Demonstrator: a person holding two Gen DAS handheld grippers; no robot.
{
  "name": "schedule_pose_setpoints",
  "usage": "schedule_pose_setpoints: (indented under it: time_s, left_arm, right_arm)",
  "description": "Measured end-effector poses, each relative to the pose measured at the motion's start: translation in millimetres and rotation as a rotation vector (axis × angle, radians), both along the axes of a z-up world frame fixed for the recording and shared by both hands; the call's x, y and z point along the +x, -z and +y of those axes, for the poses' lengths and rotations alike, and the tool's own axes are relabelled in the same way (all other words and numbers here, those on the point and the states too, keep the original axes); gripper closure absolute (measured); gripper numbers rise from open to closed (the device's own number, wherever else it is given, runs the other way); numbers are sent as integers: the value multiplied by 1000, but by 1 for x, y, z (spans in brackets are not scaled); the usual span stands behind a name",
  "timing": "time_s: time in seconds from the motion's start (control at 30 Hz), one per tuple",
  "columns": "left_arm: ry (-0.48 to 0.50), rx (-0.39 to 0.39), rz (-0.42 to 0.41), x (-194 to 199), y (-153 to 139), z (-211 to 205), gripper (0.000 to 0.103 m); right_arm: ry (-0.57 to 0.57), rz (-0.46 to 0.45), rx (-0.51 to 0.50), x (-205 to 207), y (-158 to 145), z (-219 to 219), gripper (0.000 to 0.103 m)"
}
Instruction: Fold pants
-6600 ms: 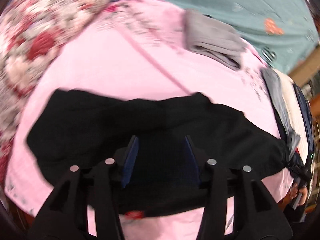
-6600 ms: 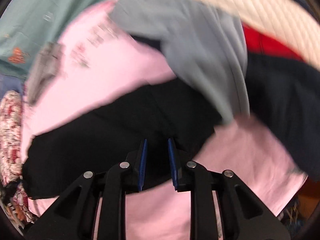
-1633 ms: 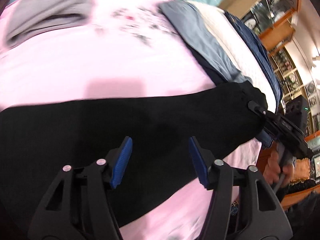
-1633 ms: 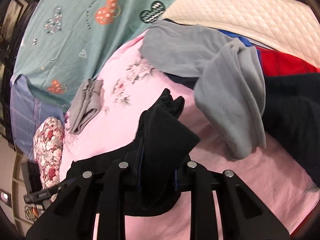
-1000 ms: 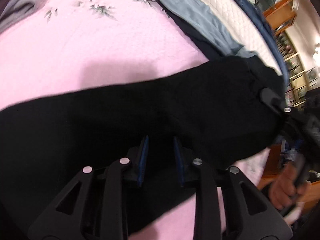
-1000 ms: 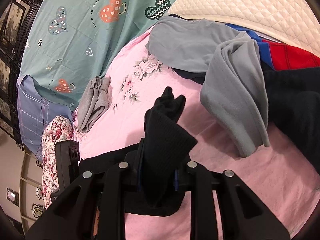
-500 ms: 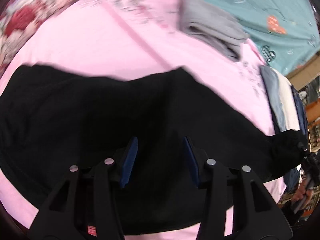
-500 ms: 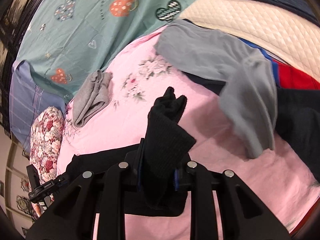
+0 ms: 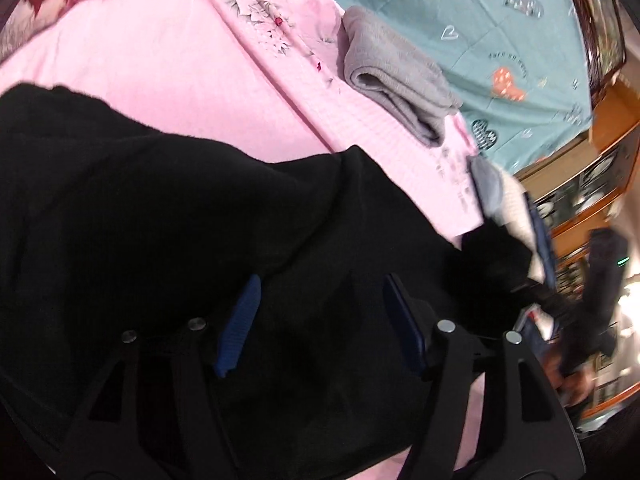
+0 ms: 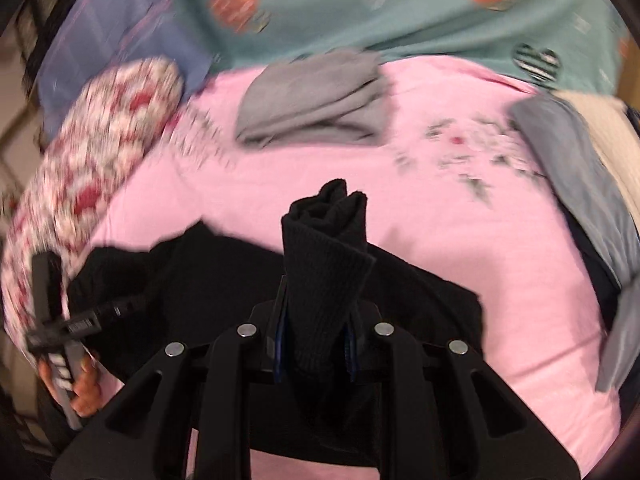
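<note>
Right hand-held gripper (image 10: 314,344) clamps bunched pants (image 10: 324,264) | left hand-held gripper (image 9: 320,320) open above them | risk: hem slipping, fold skewing.

1. The bed under my work wears a pink floral sheet (image 10: 280,192).
2. On it lie the black pants (image 9: 160,220), a folded grey garment (image 10: 316,96) and a floral pillow (image 10: 92,136).
3. A teal heart-print cover (image 10: 360,4) lies beyond.
</note>
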State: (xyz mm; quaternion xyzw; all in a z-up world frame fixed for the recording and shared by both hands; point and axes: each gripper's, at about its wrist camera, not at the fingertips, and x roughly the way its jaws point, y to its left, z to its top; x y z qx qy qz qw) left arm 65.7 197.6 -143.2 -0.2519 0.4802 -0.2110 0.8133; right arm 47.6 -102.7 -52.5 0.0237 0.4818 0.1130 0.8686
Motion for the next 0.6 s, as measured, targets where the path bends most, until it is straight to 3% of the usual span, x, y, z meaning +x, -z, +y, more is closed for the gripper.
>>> schedule_pose_setpoints:
  time_s: [0.13, 0.3, 0.33, 0.4, 0.43, 0.5, 0.6]
  left_arm:
    - [6, -6, -6, 0, 1, -1, 38]
    - [11, -9, -6, -2, 1, 2, 38]
    - [11, -9, -7, -3, 1, 2, 38]
    - [11, -9, -7, -2, 2, 1, 38]
    - [10, -9, -6, -2, 2, 1, 38]
    - [11, -10, -6, -1, 2, 1, 38]
    - [11, -8, -6, -1, 2, 1, 37]
  right_arm:
    - [-77, 101, -66, 8, 42, 49, 80]
    - [-99, 106, -134, 5, 53, 72, 75]
    - [-119, 129, -115, 5, 52, 74, 64]
    - [-203, 196, 17, -2, 43, 78, 50]
    - [-229, 202, 60, -5, 37, 78, 50]
    - [-256, 122, 76, -13, 9, 75, 46]
    - [-175, -21, -4, -10, -14, 58, 47]
